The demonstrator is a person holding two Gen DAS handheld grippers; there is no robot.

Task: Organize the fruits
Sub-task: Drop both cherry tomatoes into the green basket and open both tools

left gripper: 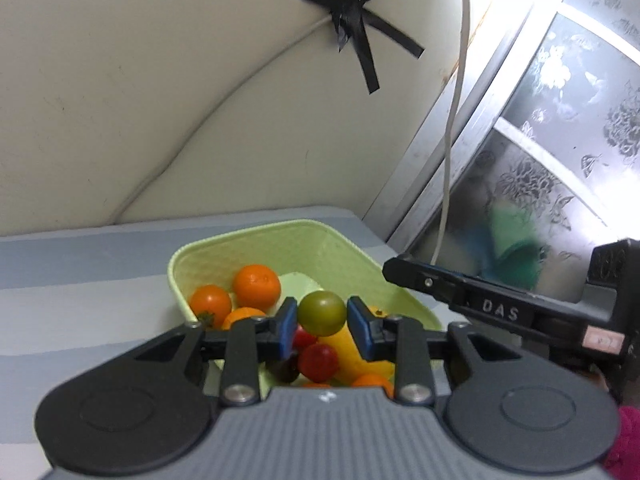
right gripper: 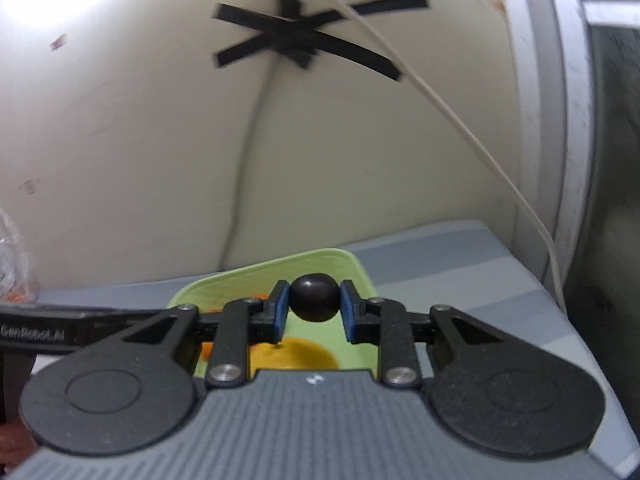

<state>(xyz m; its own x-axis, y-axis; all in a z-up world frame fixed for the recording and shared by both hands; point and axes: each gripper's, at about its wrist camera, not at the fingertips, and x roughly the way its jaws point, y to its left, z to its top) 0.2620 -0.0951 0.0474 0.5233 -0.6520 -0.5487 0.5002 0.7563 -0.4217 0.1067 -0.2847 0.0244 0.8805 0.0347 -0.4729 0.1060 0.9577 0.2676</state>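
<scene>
Left tongs (left gripper: 322,322) around one green tomato (left gripper: 322,312); right tongs (right gripper: 314,310) around one dark, perhaps purple, fruit (right gripper: 314,298).

We see open bench (left gripper: 80,264) left of the basket (left gripper: 192,258). Fruit crowds its near half, and the right claw (left gripper: 472,292) flanks its right side.

The left claw (left gripper: 322,320) is closed, blue pads pinching a round fruit. The right claw (right gripper: 314,307) is closed likewise. Both sit level, pointing forward.
</scene>
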